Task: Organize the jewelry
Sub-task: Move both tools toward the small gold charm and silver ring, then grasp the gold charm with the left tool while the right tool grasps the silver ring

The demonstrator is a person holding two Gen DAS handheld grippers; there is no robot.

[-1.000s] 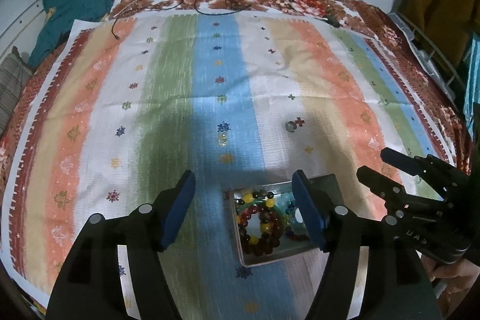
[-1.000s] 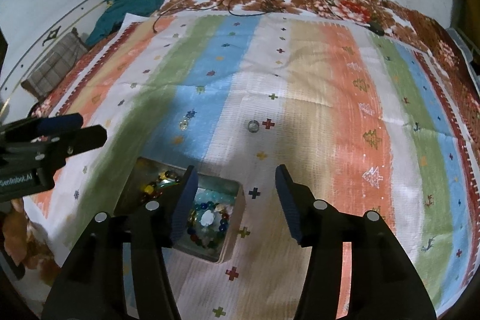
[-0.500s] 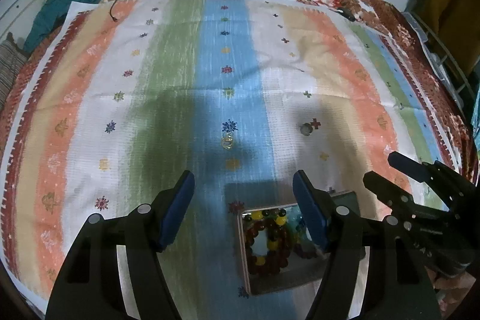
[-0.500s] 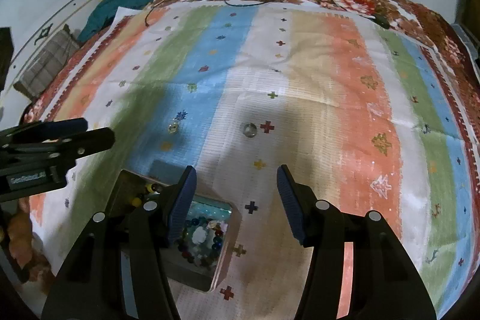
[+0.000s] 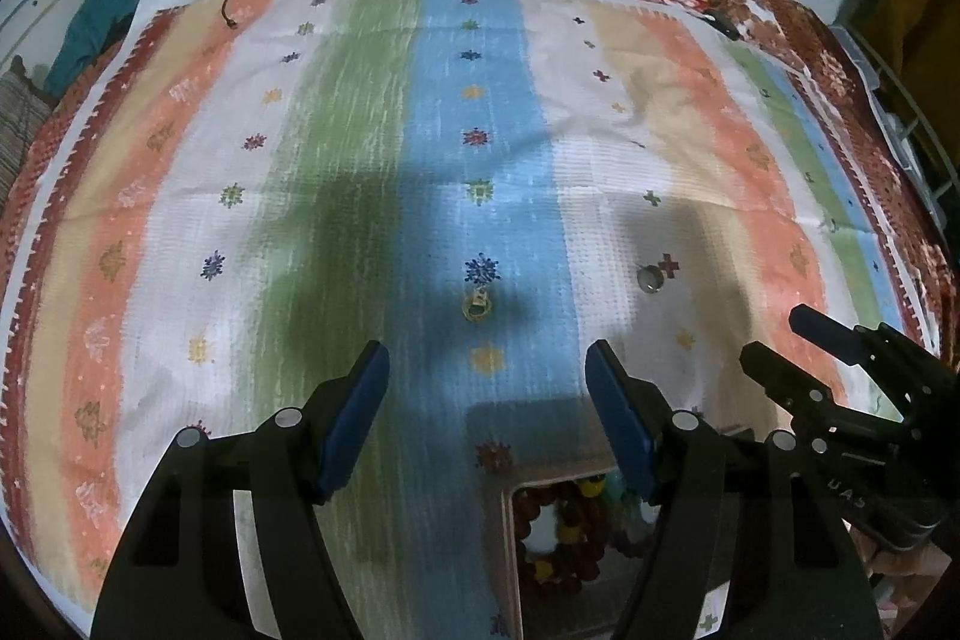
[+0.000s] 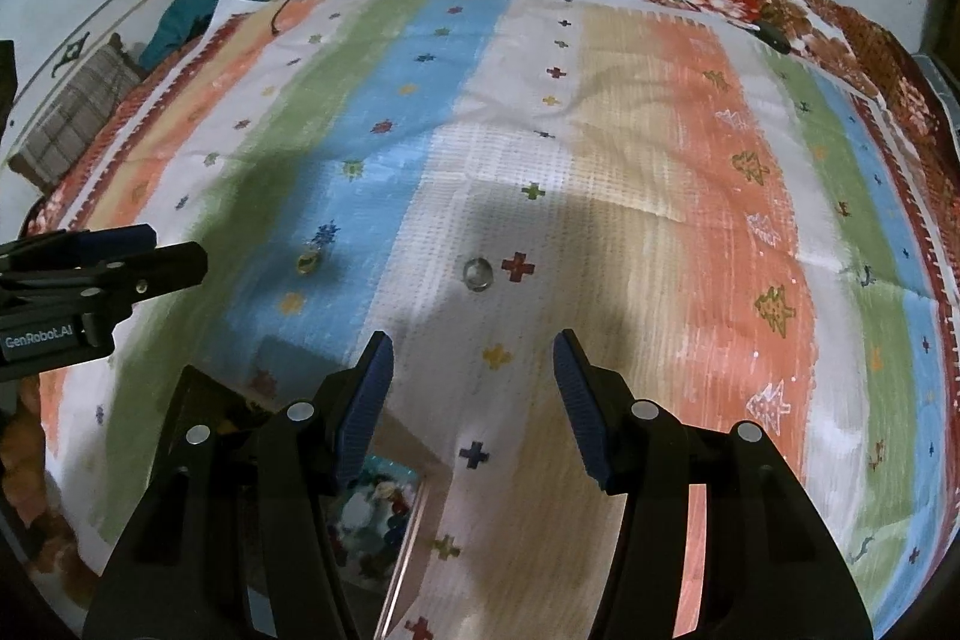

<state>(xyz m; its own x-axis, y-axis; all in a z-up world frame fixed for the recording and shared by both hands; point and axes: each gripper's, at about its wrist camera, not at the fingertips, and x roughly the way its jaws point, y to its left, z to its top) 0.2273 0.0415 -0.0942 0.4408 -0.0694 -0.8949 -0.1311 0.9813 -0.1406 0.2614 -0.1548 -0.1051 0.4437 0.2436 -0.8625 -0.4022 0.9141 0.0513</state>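
Both grippers hover over the striped cloth (image 5: 690, 160), nothing held. Left gripper (image 5: 486, 400): jaws spread wide, empty, pointed down the blue stripe toward the gold ring (image 5: 477, 305), which lies loose just below a blue flower motif. Right gripper (image 6: 471, 388): jaws equally wide, empty, lined up on the silver ring (image 6: 477, 274) sitting beside a red cross mark on the white stripe. Rings are well apart from each other, each ahead of its own gripper, so likely one pick per hand.

Jewelry tray (image 5: 507, 532) sits near the bottom of both views, partly under the gripper bodies; beaded bracelets (image 5: 555, 538) already inside, brown and yellow beads one side, blue-green ones the other side in the right view. Tray stays close, probably as the drop spot. Judging by that, two loose rings remain to collect. Small, flat on soft cloth: fingertips need to come low and close narrow, slip risk.
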